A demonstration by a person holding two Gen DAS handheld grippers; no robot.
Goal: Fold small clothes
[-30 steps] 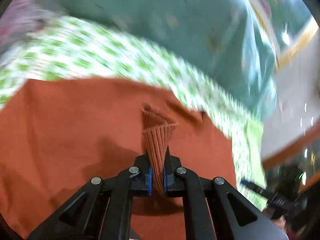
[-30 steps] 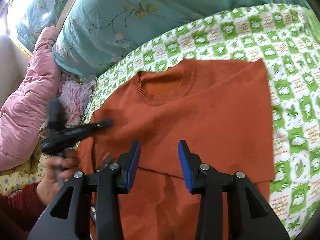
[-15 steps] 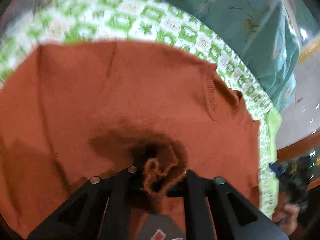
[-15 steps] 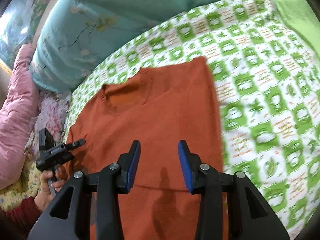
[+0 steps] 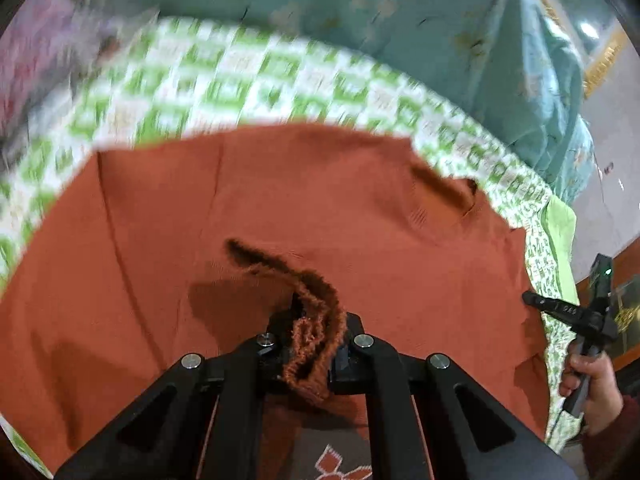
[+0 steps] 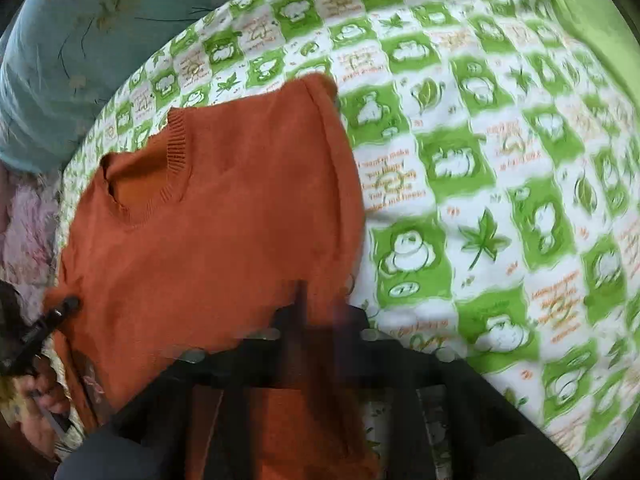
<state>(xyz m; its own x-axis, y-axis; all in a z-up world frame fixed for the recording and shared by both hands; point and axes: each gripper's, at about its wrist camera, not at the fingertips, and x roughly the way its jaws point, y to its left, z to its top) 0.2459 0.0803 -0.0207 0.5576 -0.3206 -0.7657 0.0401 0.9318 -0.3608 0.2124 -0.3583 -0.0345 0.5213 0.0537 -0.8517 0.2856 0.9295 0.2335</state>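
Sweater [image 6: 224, 240]: flat on checked bedsheet [image 6: 480, 160], collar far side.
Left gripper [image 5: 310, 344]: we see fingers clamped on ribbed edge, likely carrying a fold.
Right gripper [image 6: 316, 320]: blurred; finger state undeterminable.

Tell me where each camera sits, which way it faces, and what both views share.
Left wrist: sits on the left gripper, looking forward along its jaws, shut on a bunched ribbed edge of the orange sweater; the right hand shows at right.
Right wrist: sits on the right gripper, blurred, looking across the sweater toward its neckline; the left hand shows at lower left.
Shared: the sweater, green checked sheet, teal quilt.
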